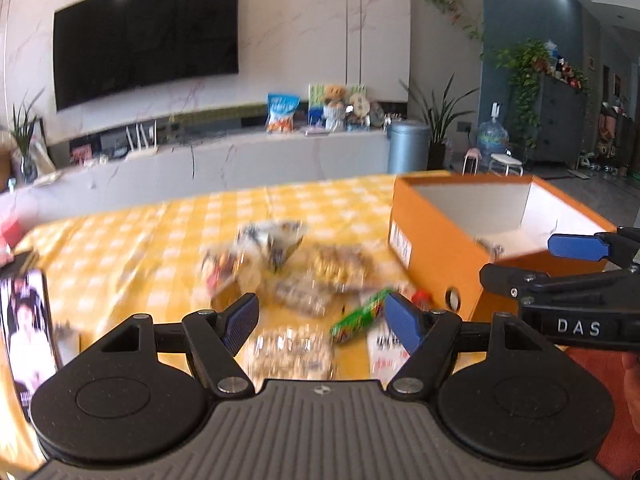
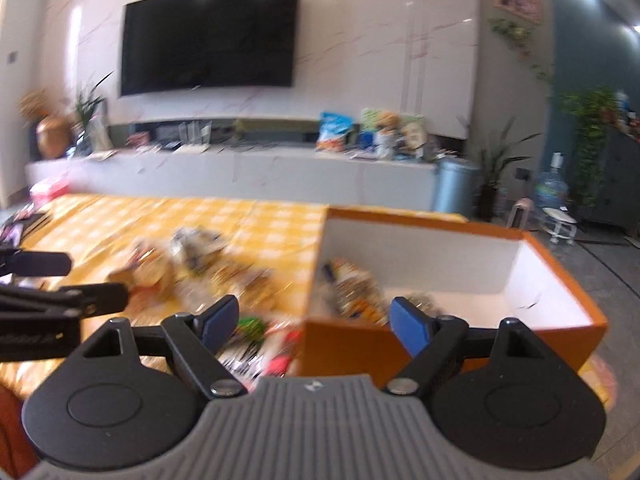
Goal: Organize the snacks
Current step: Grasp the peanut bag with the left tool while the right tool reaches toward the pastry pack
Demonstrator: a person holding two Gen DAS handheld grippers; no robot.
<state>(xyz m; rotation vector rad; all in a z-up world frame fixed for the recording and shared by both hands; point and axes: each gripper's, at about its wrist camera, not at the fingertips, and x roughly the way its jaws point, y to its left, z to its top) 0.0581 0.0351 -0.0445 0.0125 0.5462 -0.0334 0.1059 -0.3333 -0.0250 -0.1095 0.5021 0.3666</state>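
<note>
My left tongs [image 1: 322, 322] and right tongs [image 2: 312, 322] both gaped wide, gripping nothing. Crinkly snack packets [image 1: 280, 264] lay blurred on the yellow checked tabletop [image 1: 132, 232], left of the rectangular orange cardboard box [image 1: 432, 248]; "DAS" showed on the right tool.

Black television [image 1: 146, 36] on marble wall [image 1: 304, 20]; low cabinet [image 1: 240, 160].

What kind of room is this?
Most likely a living room at home: a big television hangs on the wall above a long low cabinet, and potted plants stand nearby.
</note>
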